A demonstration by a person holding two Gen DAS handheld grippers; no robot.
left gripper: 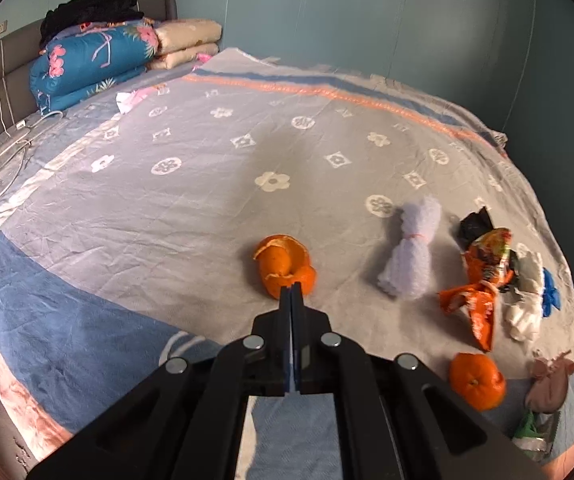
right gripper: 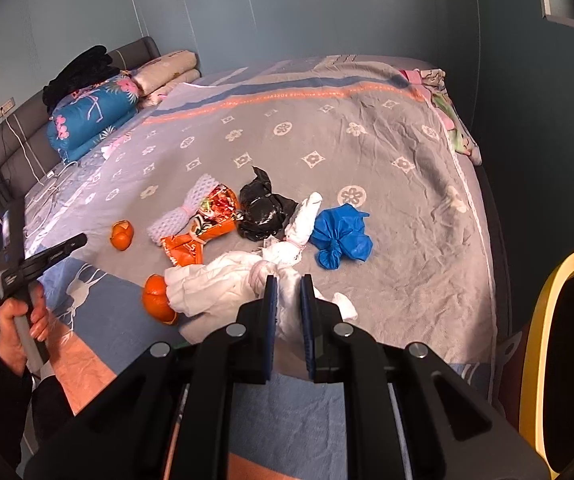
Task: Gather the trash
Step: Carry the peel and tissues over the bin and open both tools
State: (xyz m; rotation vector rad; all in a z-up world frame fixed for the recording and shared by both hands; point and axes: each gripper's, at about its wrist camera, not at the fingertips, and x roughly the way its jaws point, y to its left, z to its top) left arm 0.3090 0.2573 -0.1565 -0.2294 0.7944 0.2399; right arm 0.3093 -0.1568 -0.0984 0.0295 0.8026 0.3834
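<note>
Dim, soft light; fisheye-warped edges

Before my claws on the bed, two orange peels [right gripper: 121,235] [right gripper: 158,298], two white knotted bags [right gripper: 223,280] [right gripper: 301,226], one blue bag [right gripper: 341,237], one black bag [right gripper: 261,208], one orange snack wrapper [right gripper: 203,228], one white foam net [right gripper: 185,210], two folded quilts far left [right gripper: 91,120] [right gripper: 165,74]

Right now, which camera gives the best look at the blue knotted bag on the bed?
The right wrist view: the blue knotted bag lies in the open, knot and folds visible. In the left wrist view only a blue sliver shows behind white trash.
</note>
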